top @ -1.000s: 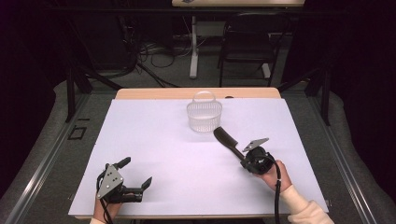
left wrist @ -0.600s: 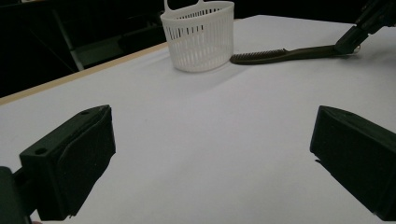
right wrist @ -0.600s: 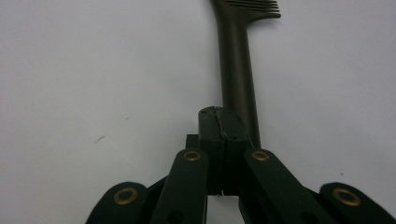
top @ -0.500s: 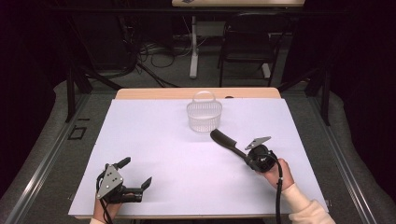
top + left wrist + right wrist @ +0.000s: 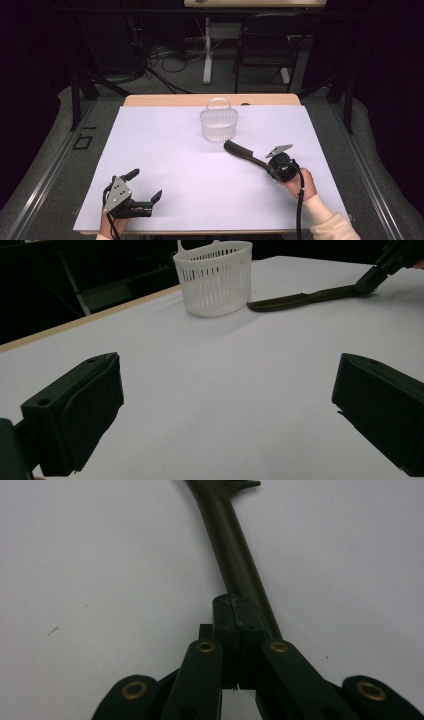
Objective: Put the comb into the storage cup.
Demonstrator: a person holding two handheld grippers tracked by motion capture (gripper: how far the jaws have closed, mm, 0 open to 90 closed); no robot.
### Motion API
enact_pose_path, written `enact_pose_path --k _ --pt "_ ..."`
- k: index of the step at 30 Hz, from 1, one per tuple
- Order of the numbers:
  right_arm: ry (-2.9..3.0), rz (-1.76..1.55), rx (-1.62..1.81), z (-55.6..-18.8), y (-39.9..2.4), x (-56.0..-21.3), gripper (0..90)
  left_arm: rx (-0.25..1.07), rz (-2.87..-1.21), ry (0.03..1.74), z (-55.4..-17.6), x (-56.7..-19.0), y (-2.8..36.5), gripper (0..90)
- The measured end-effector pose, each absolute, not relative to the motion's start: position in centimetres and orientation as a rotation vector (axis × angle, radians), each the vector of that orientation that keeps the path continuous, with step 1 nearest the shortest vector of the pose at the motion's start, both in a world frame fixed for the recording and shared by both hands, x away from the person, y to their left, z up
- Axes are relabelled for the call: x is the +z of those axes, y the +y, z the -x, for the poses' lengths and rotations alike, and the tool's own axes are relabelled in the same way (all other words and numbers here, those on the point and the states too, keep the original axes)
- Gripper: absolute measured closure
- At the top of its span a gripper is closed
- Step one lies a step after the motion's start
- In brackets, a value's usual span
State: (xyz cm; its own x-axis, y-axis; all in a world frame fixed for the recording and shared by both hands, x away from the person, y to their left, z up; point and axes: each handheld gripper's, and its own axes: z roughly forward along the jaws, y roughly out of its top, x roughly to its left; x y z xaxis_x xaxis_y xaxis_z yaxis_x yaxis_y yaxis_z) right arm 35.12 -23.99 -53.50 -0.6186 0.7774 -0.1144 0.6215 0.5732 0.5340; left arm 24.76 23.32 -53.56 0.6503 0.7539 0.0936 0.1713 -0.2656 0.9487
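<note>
- Jaws of the right gripper are pinched on the handle end of a dark comb; the right gripper view shows the pads pressed together around the handle.
- Comb lies low over the white sheet of the desk, its far end pointing up toward the white slotted basket and stopping just short of the basket's near side. Cannot tell whether that end rests on the sheet or hangs just off it.
- Judgement: the grip at the very tail leaves the full length free to go in head first, so the comb looks bound for the basket.
- Basket stands upright, handle up, at the far middle of the desk; appears empty.
- Left gripper sits well apart from the basket at the near corner, jaws spread wide, nothing between them; apparently parked clear of the work.
</note>
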Motion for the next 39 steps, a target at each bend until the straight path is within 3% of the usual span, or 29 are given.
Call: enact_pose_path --k 13,17,29,35,39 --pt "2.477 -1.110 0.626 -35.3 -24.1 -53.5 89.9 0.670 -1.783 0.743 -24.8 -53.6 23.3 0.0" --pt "2.519 -1.049 0.638 -35.1 -24.0 -53.1 83.1 0.671 -1.782 0.744 -24.7 -53.5 23.3 0.0" --pt "2.553 -0.945 0.707 -34.6 -23.6 -51.5 49.1 0.676 -1.783 0.744 -24.5 -53.5 23.4 0.0" --pt "2.545 -0.908 0.681 -35.0 -23.0 -51.2 25.5 0.679 -1.779 0.748 -24.3 -53.5 23.6 0.0" --pt "2.558 -0.878 0.663 -35.5 -22.7 -51.1 14.8 0.682 -1.778 0.754 -24.1 -53.5 23.7 0.0"
